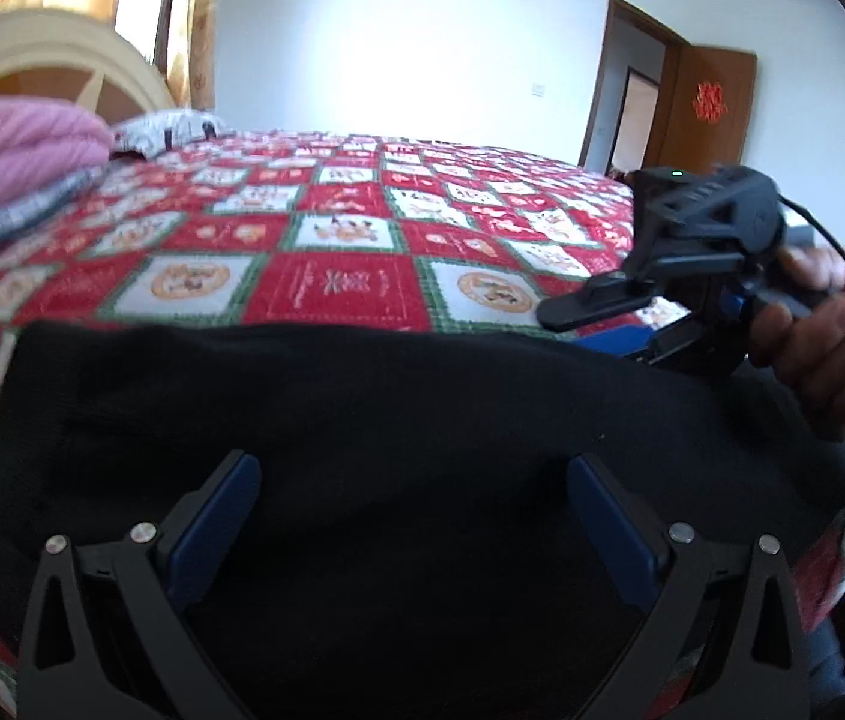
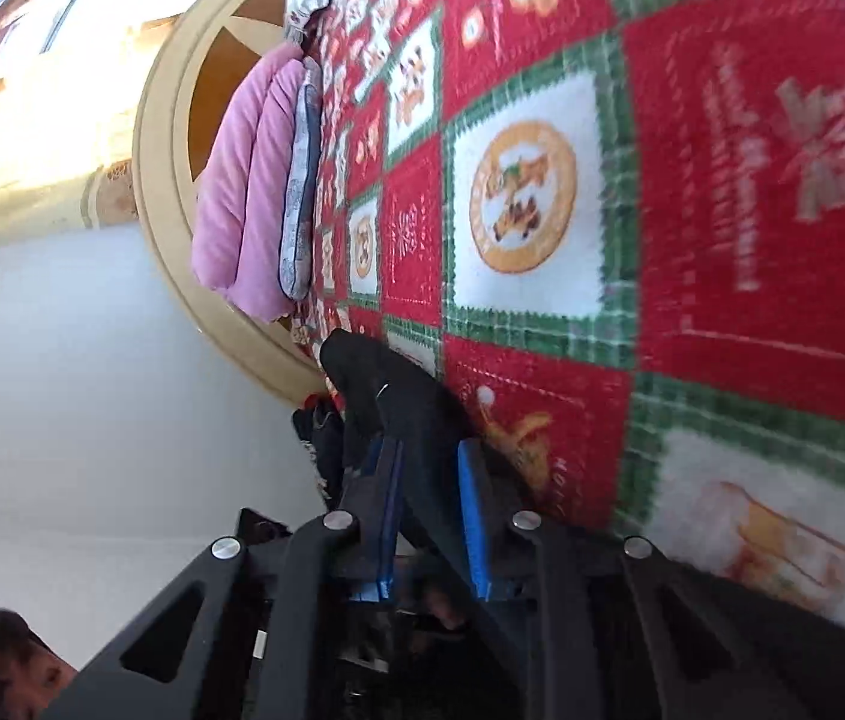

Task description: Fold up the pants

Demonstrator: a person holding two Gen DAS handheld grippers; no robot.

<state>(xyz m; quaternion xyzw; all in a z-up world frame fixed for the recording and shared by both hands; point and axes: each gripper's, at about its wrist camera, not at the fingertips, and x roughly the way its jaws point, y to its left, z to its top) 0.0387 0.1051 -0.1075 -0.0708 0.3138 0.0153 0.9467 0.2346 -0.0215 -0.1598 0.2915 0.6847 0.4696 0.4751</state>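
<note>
Pants (image 1: 362, 420), black, soft and limp, lay along the bed's (image 1: 338, 282) near edge, the left gripper (image 1: 410, 480) spread wide above them, the right gripper (image 2: 428, 468) pinching their edge, likely best held by corners.

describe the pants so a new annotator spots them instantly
Start at the bed's red, white and green checkered quilt. At its near edge, under the open left gripper, lies a wide, plain black cloth: the pants. They are the only dark, unpatterned fabric; the folded pink blanket sits far off by the headboard.
</note>
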